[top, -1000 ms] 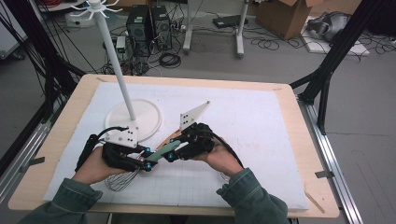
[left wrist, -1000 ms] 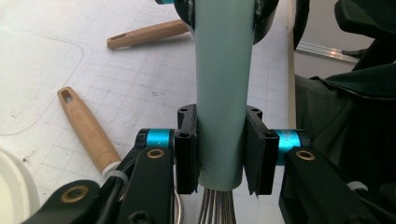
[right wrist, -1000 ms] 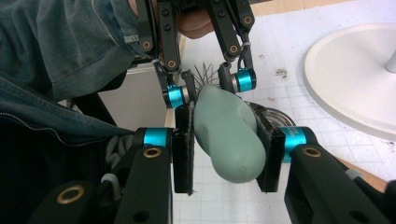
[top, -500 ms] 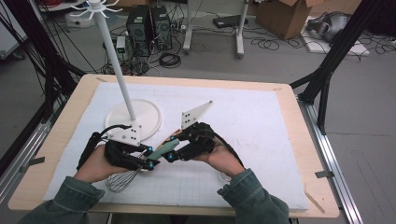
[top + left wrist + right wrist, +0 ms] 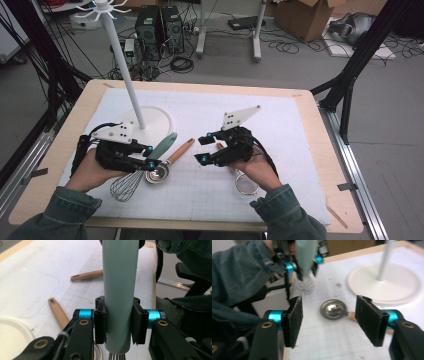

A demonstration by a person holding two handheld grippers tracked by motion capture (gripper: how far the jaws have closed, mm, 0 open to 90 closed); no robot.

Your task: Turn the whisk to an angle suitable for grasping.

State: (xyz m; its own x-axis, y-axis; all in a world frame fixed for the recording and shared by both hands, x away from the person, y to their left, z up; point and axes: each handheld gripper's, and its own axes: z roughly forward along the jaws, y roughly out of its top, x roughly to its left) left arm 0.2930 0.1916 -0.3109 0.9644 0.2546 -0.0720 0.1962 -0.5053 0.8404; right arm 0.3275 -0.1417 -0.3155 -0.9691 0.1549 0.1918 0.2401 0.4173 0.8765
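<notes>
Left hand-held gripper (image 5: 117, 326) clamps whisk (image 5: 131, 176) handle; right hand-held gripper (image 5: 329, 320) released, just opened

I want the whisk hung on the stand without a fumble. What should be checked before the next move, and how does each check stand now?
1. Left tool clamped on the whisk handle: ok.
2. Right tool clear of the whisk: ok; its jaws have just been opening and nothing is between them.
3. Whisk lifted off the mat: cannot tell.
4. Stand upright, pole free: ok.
5. Ladle away from the whisk's path: not ok, its bowl lies right beside the left tool.
6. Hanging hole in the whisk handle: cannot tell.
</notes>
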